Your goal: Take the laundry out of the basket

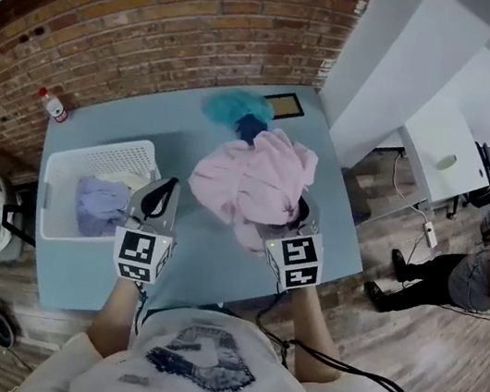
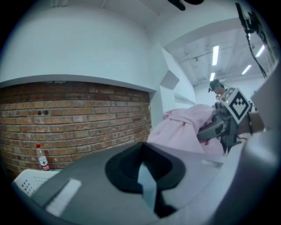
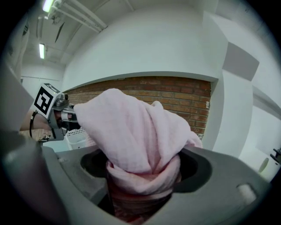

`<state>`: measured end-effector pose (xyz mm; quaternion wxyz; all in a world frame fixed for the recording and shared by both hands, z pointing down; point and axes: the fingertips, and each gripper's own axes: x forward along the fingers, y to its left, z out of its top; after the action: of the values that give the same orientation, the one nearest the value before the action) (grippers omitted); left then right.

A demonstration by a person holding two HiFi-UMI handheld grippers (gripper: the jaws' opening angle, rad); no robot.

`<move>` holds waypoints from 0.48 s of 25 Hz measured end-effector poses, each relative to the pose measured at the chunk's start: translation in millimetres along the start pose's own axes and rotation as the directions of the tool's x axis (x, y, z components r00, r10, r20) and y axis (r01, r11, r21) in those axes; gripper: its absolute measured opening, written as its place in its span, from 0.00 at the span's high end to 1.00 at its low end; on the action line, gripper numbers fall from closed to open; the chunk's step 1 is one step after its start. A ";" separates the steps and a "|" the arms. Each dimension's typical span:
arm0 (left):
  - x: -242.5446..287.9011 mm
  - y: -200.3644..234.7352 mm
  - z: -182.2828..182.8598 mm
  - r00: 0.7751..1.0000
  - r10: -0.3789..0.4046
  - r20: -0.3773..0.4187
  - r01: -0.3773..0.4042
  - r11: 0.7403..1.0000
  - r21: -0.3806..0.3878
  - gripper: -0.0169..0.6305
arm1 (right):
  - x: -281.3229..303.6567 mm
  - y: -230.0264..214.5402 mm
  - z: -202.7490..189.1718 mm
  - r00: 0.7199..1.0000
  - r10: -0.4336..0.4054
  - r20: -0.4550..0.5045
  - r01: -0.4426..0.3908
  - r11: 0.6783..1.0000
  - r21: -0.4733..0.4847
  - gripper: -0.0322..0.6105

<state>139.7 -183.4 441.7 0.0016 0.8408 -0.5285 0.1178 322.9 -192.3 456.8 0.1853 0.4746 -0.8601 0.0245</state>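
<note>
Right gripper view — right hand-held gripper clamped on pink garment | left hand-held gripper — jaws together

Pink garment crowds table middle; basket seemingly open.

One basket — one bottle

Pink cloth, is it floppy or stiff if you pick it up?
Probably floppy: the pink cloth bunches and folds where the right gripper pinches it. Likely light too, since one pinch seems to carry the whole bundle.
</note>
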 end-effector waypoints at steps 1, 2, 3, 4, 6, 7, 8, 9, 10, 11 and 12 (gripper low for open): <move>2.2 -3.7 -4.5 1.000 0.003 -0.010 -0.003 1.000 0.007 0.99 | 1.3 -1.1 -8.5 1.000 0.000 -0.011 0.000 1.000 0.007 0.35; 4.7 -7.5 -8.7 1.000 0.006 -0.018 -0.005 1.000 0.012 0.99 | 3.0 -1.9 -17.2 1.000 0.000 -0.022 0.000 1.000 0.013 0.35; 7.0 -11.1 -12.4 1.000 0.006 -0.021 -0.006 1.000 0.015 0.99 | 5.3 -2.2 -25.9 0.999 0.000 -0.035 0.001 1.000 0.018 0.35; 9.0 -14.5 -16.1 1.000 0.006 -0.026 -0.005 1.000 0.016 0.99 | 8.0 -1.7 -34.6 0.999 -0.001 -0.050 0.002 1.000 0.019 0.35; 11.9 -20.4 -23.9 0.999 -0.001 -0.042 0.001 1.000 0.015 0.99 | 14.7 0.7 -53.9 0.996 0.000 -0.087 0.002 1.000 0.015 0.35; 13.4 -22.7 -27.4 0.999 -0.004 -0.049 0.004 1.000 0.010 0.99 | 19.0 2.4 -63.8 0.994 0.002 -0.106 -0.001 1.000 0.016 0.35; 15.0 -24.2 -30.4 0.999 -0.005 -0.053 0.005 1.000 0.004 0.99 | 24.5 4.3 -73.1 0.992 0.008 -0.123 -0.006 1.000 0.017 0.35; 16.3 -25.6 -32.8 0.998 -0.005 -0.056 0.005 1.000 -0.001 0.99 | 30.7 6.4 -82.9 0.990 0.013 -0.142 -0.011 1.000 0.016 0.35; 16.8 -27.7 -34.7 0.998 -0.006 -0.061 0.006 1.000 0.001 0.99 | 37.0 9.0 -94.1 0.986 0.018 -0.167 -0.017 1.000 0.008 0.34; 16.6 -30.4 -35.8 0.998 -0.010 -0.070 0.010 1.000 0.008 0.99 | 43.0 11.8 -105.9 0.980 0.022 -0.196 -0.023 1.000 -0.005 0.34; 16.2 -32.9 -37.0 0.997 -0.014 -0.078 0.016 1.000 0.017 0.99 | 48.4 14.4 -116.8 0.974 0.026 -0.223 -0.030 0.999 -0.018 0.34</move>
<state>168.4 -178.6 484.9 0.0156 0.8394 -0.5207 0.1550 322.2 -198.0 583.9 0.2853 0.4546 -0.8408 0.0709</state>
